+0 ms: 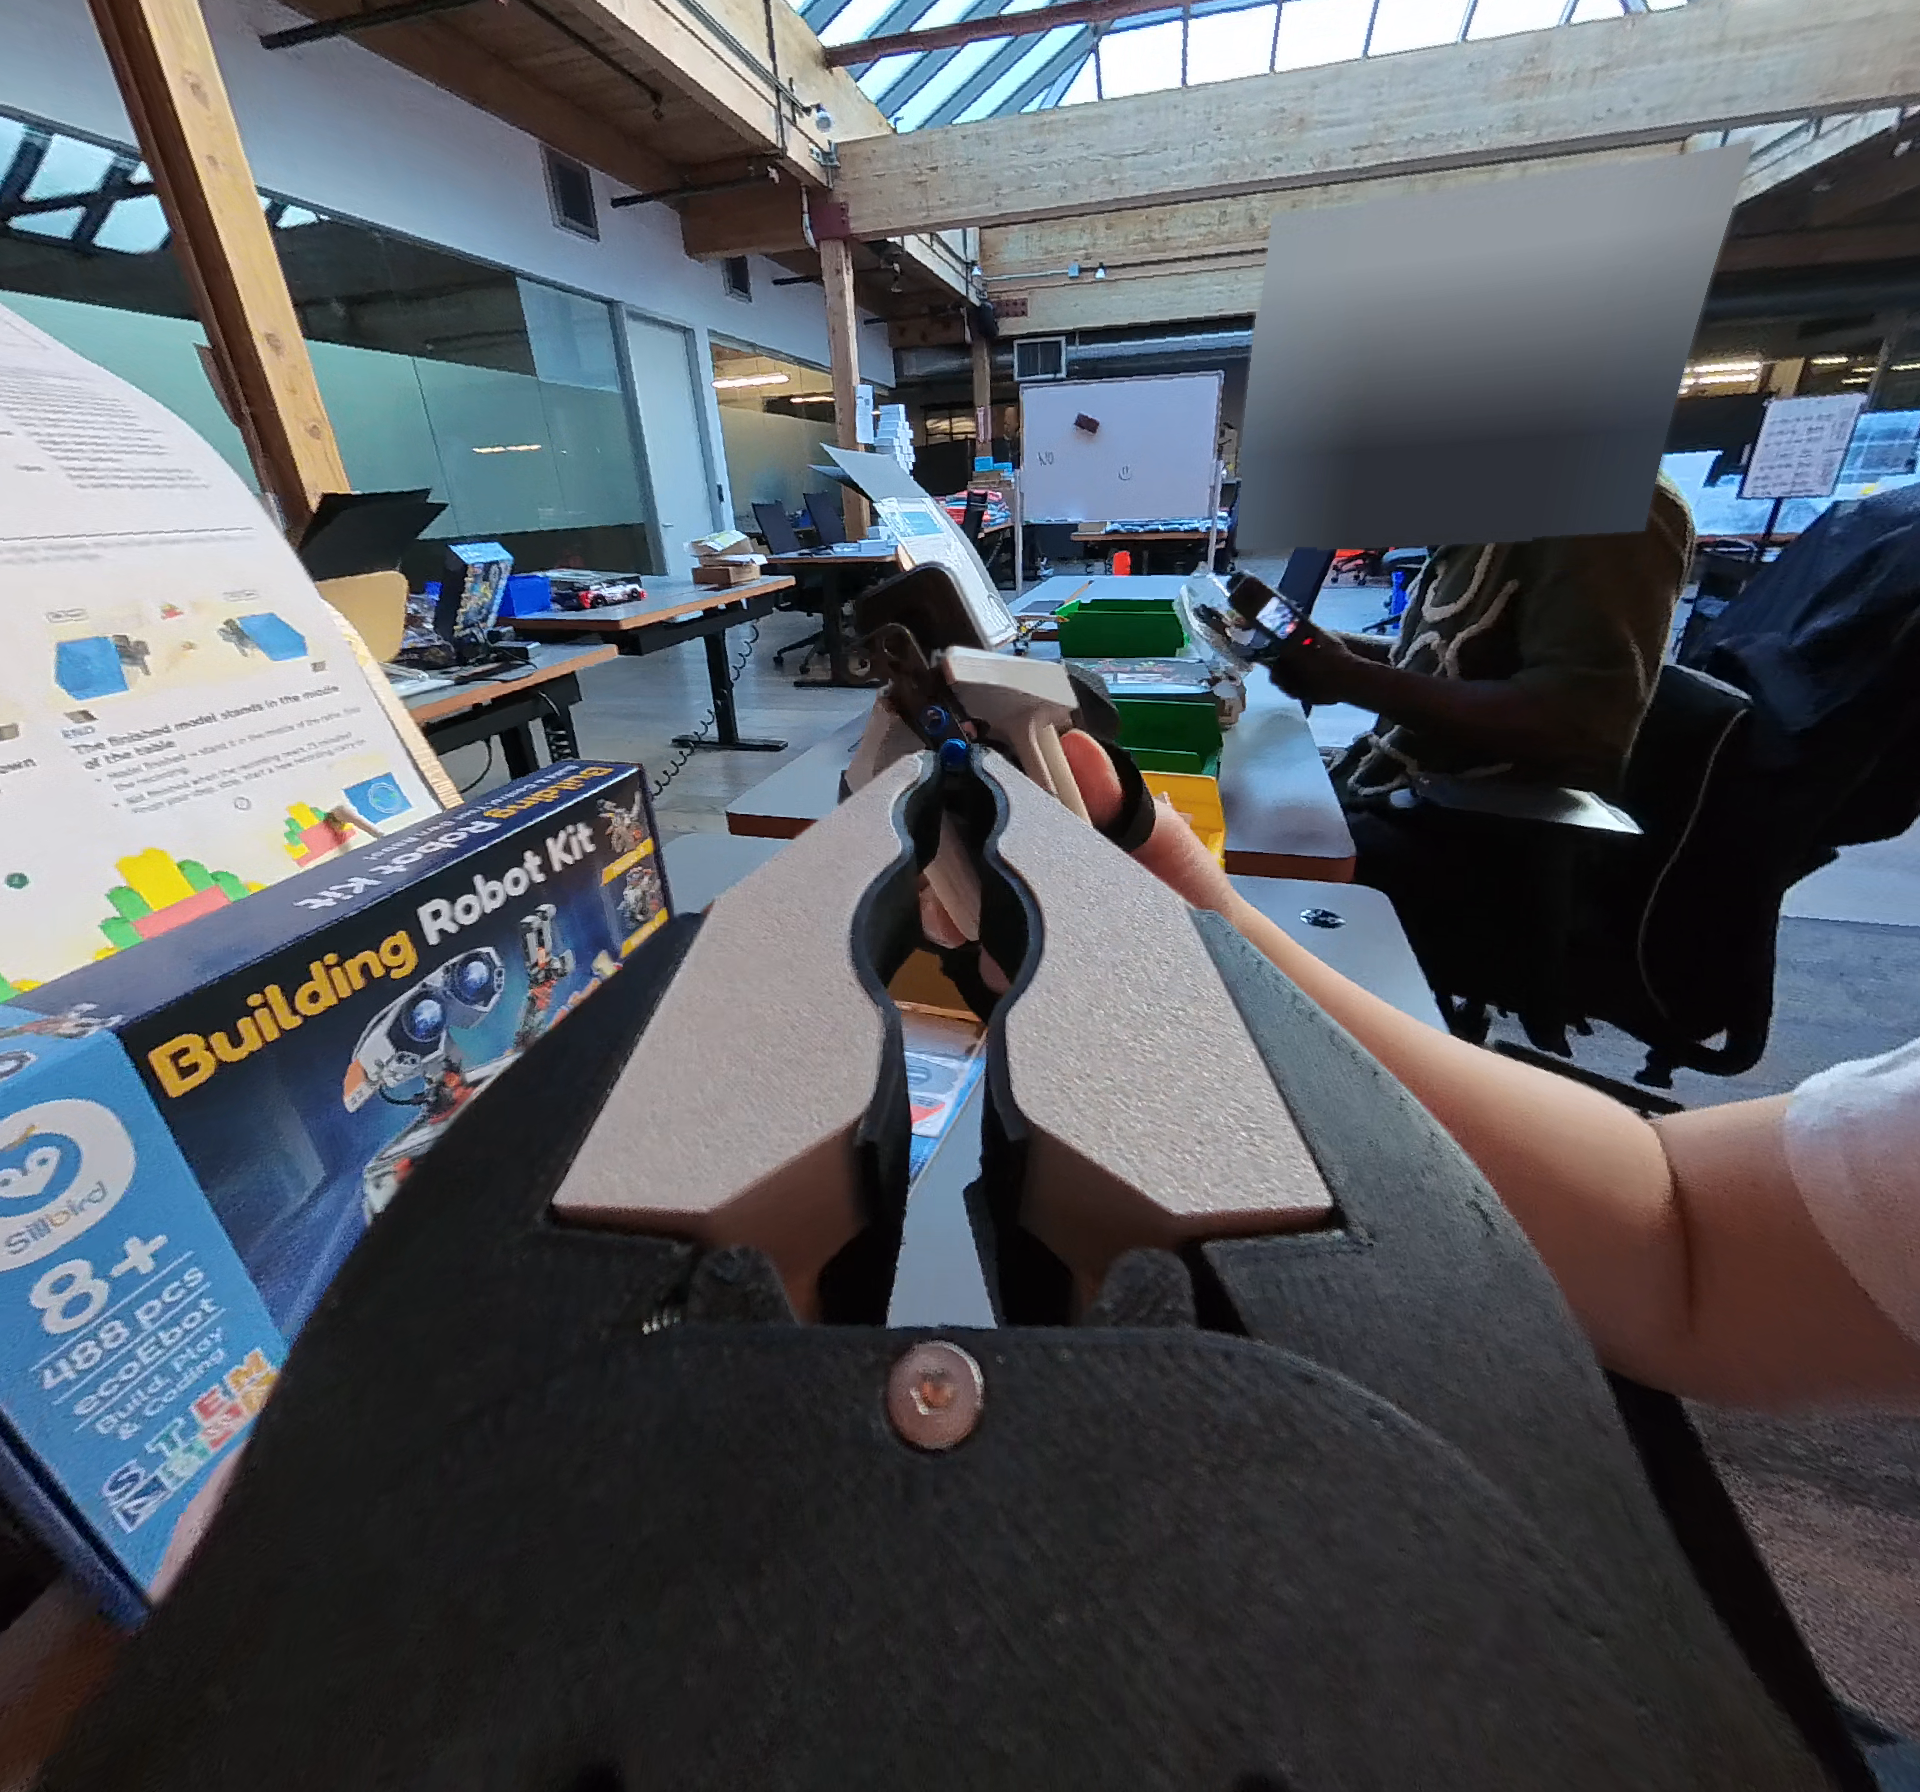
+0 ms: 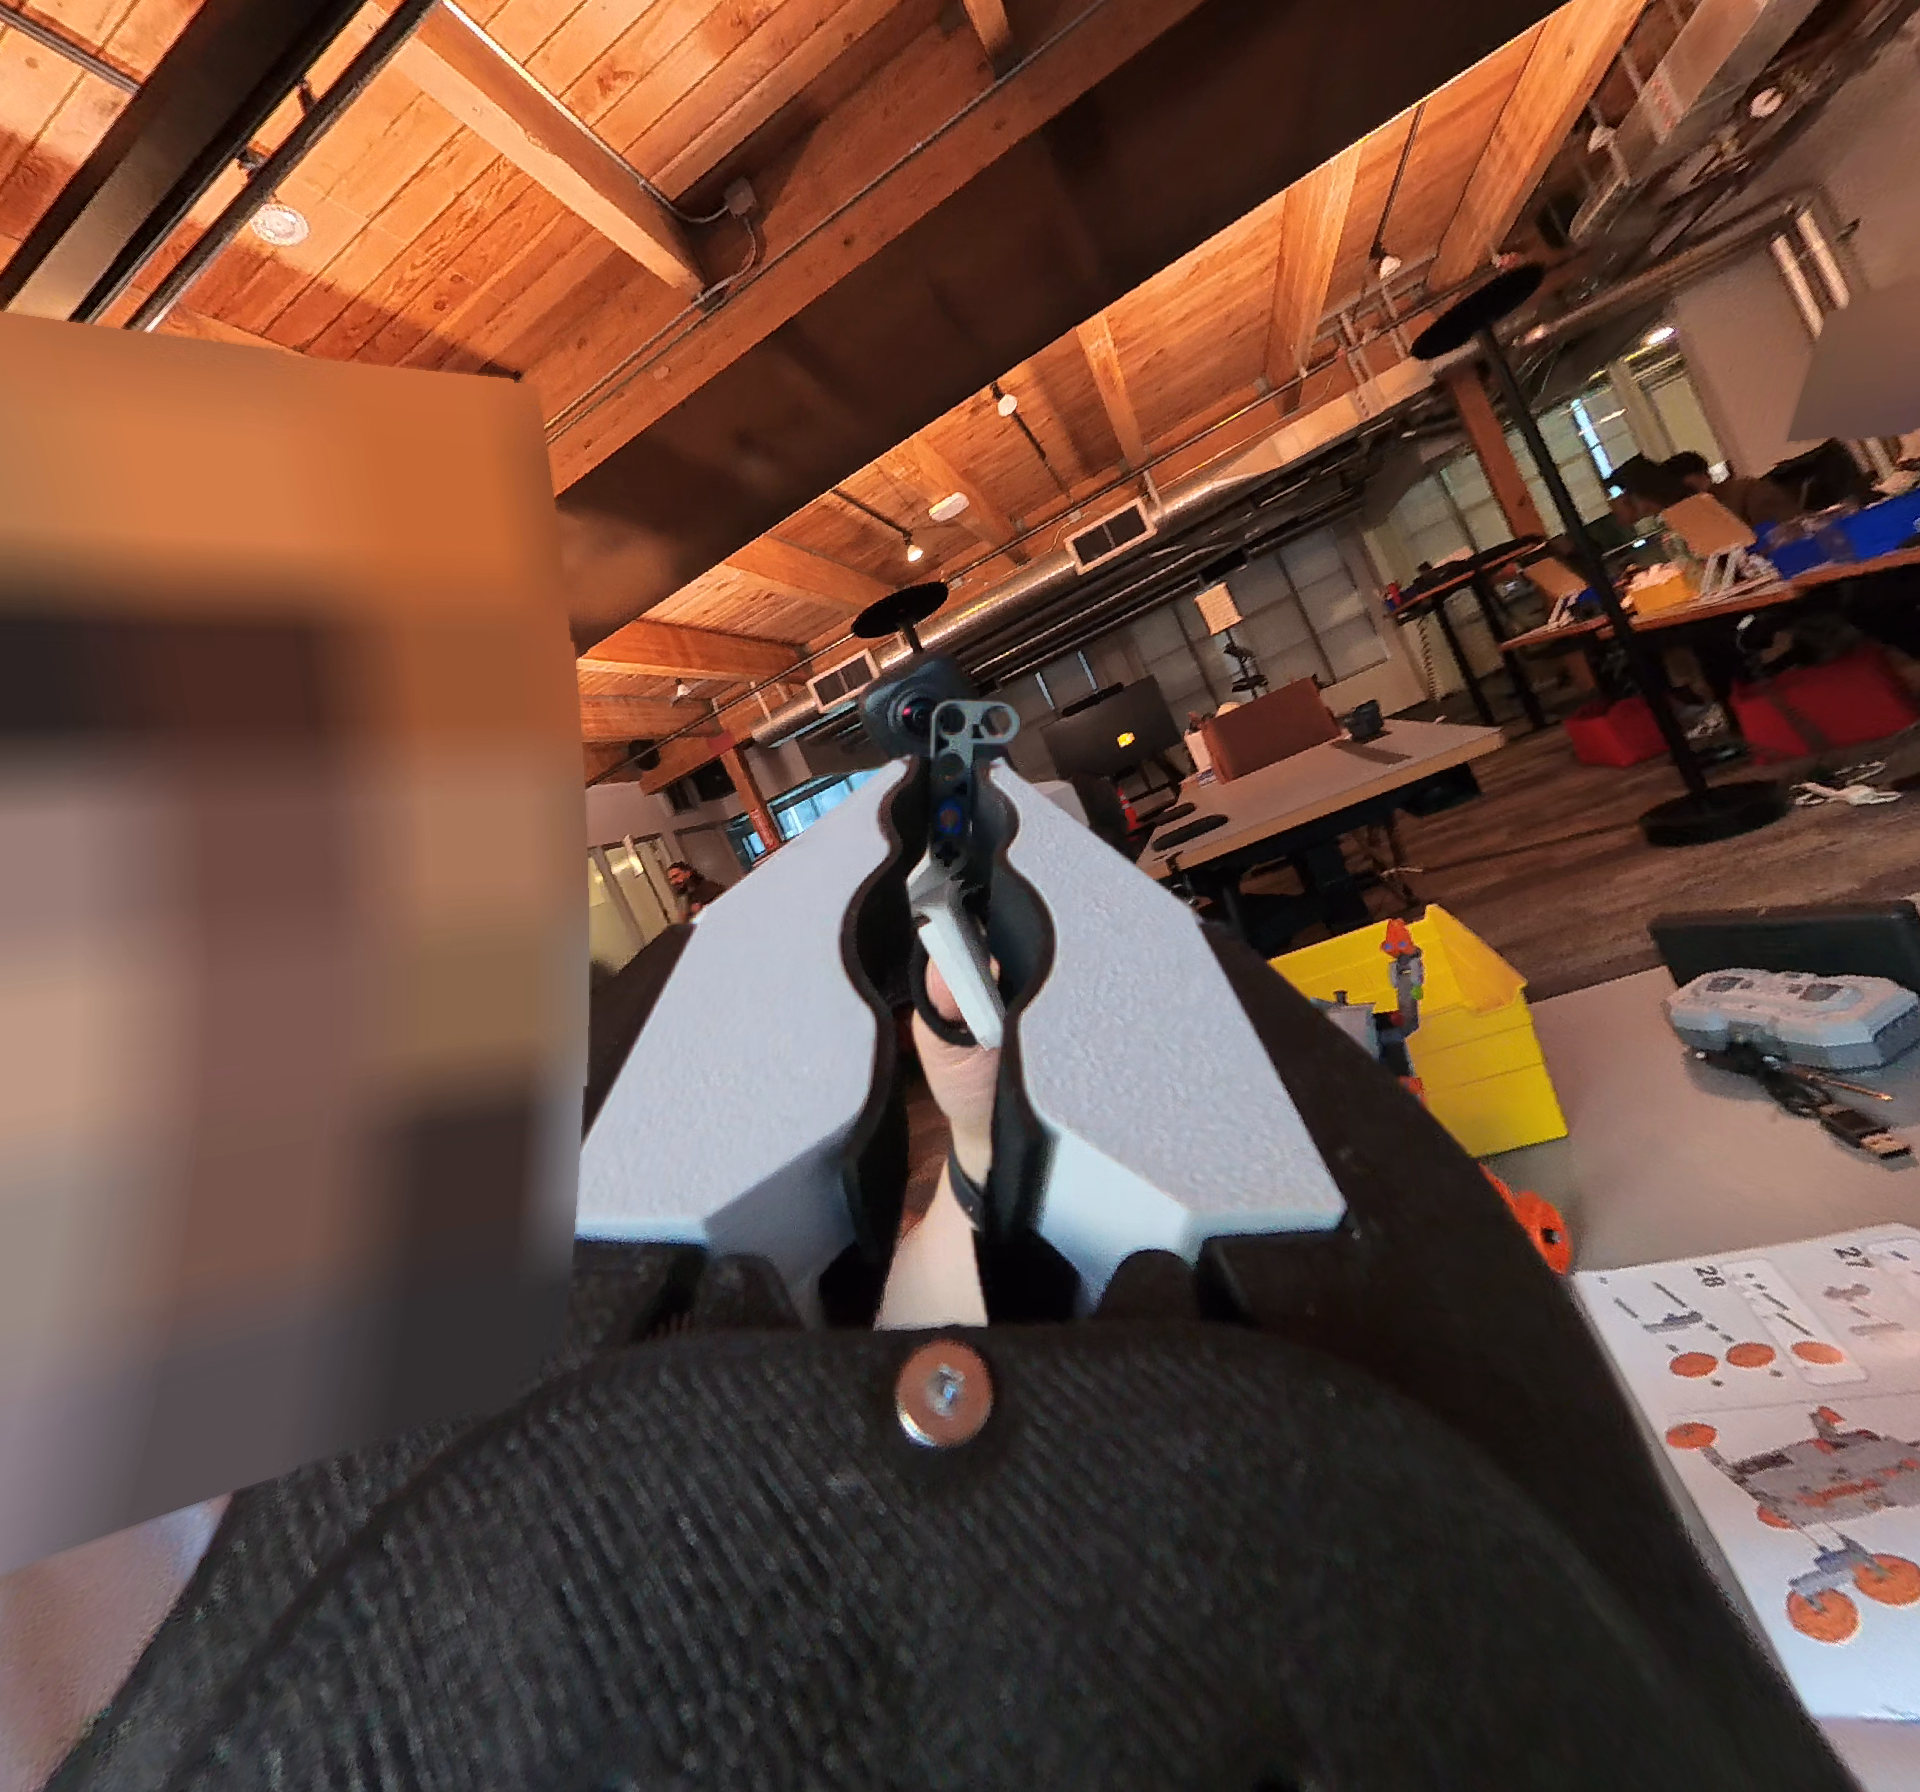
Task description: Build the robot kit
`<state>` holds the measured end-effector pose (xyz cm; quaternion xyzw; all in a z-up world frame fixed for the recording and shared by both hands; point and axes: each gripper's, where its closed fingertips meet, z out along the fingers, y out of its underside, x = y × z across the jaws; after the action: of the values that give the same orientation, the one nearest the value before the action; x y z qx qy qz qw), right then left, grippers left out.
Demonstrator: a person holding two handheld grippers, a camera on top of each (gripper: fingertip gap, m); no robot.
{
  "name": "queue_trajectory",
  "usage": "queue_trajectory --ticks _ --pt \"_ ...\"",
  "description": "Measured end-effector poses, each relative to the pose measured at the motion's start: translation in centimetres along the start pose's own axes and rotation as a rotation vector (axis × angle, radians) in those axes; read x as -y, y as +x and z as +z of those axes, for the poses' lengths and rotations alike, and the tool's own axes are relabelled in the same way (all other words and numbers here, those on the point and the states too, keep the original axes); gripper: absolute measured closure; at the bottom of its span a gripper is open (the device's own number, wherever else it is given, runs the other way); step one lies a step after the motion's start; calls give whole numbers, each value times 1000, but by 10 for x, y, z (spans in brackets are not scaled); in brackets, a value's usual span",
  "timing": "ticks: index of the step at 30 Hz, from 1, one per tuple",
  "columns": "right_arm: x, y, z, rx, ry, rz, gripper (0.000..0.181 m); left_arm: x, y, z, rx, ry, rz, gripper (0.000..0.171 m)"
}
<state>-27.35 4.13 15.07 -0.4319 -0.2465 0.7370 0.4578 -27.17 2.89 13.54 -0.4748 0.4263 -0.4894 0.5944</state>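
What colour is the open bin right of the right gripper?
Yellow. The bin shows best in the right wrist view, on the table beside the right gripper.

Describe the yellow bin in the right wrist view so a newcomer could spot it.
Start at the grey table right of the right gripper. The yellow bin stands at its far edge, holding a small brick figure; it is the only yellow container there.
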Motion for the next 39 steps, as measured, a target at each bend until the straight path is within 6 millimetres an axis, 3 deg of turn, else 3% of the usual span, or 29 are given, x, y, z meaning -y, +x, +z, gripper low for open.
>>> queue_trajectory --ticks 7,14,21,33,39 --pt "7 21 3 -58 169 75 175 -3 -20 -3 146 16 108 170" --pt "8 27 5 4 320 149 175 -1 -26 -6 65 114 -105 171" --pt "9 35 -1 22 444 218 176 -8 -32 -3 145 99 19 170" --pt "8 31 0 97 466 256 175 -6 -29 -4 19 154 -147 170" --pt "7 37 -1 25 463 208 175 -11 -33 -3 71 130 -81 170"
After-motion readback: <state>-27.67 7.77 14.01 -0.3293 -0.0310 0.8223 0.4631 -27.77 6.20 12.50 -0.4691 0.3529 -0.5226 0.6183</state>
